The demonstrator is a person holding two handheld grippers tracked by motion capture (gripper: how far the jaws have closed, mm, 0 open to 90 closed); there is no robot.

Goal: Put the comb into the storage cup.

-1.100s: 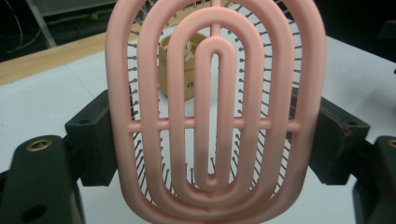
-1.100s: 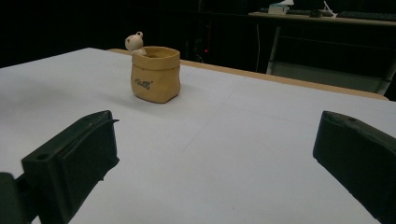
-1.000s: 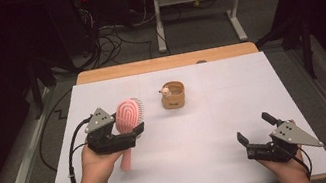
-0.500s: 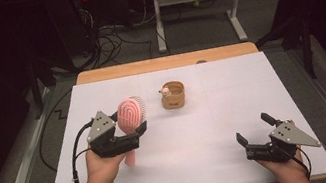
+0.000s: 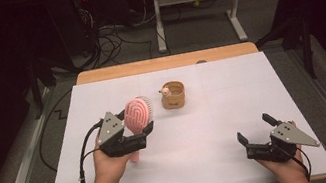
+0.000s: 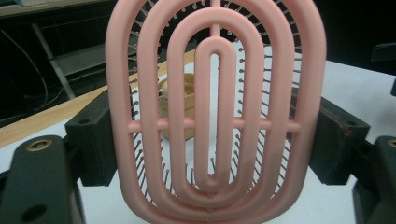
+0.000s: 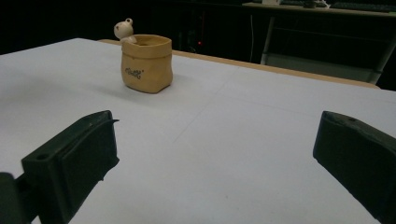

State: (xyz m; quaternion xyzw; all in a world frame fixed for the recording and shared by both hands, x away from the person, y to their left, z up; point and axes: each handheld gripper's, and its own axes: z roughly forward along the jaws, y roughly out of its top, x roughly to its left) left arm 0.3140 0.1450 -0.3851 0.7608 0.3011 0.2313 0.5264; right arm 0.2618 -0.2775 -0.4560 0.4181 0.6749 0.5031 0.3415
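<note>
Holding the pink hairbrush up off the table right now, my left gripper clamped across the sides of its oval head, bristles facing away from me toward the little tan pot with the bear figure on its rim. The handle hangs down below my hand, above the white table cover. From the left gripper view the jaws sit on the curved outer rim of the head, and honestly that's the sketchy bit: smooth rounded plastic, pads gripping a curve, so if I tilt my wrist the brush could pivot or squirt out and drop. I can't really tell how much pad is actually on the rim, since the head blocks most of it.

Other worry is the pot. It's small and looks light, sitting just beyond the brush, so if I swing the brush in low or off-centre I could knock it over or shove it toward the far edge.

My right gripper is resting near the front right corner of the table, jaws spread wide with nothing in them, well apart from everything.
</note>
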